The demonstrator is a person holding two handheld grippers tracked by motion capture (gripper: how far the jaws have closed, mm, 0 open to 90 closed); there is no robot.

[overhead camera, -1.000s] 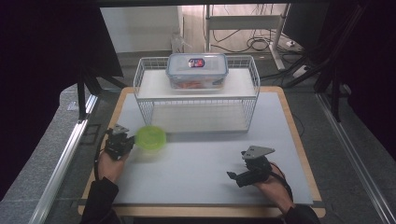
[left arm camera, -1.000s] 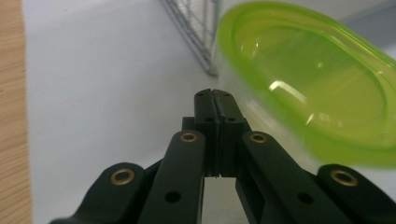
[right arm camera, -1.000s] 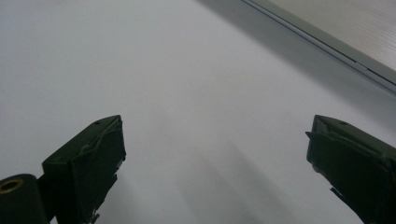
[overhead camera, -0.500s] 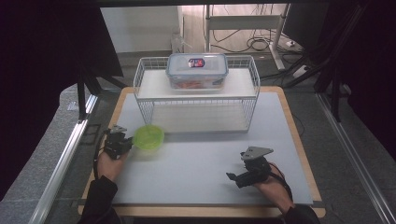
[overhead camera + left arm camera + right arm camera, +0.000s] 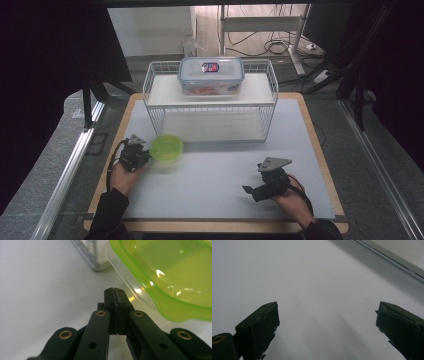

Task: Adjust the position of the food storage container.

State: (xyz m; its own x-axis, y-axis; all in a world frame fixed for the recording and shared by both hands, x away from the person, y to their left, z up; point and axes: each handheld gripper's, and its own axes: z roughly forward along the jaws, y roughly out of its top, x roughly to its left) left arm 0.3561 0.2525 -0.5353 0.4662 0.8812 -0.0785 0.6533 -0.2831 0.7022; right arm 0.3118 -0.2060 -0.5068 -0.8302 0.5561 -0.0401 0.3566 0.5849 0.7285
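High view: the left gripper [image 5: 136, 155] sits on the grey table mat [image 5: 210, 200], just left of the green bowl [image 5: 166, 148] and touching its rim. The bowl stands on the mat in front of the left front corner of the white wire rack [image 5: 210, 107]. A clear lidded container [image 5: 211, 75] rests on top of the rack. The right gripper [image 5: 260, 187] lies well to the right of the bowl, apart from it.

Left gripper view: the left gripper [image 5: 115, 293] has both jaws pressed together, with nothing between them. The bowl [image 5: 175, 277] is just beside the tips.

Right gripper view: the right gripper [image 5: 327, 322] has jaws spread wide over bare mat [image 5: 312, 277].
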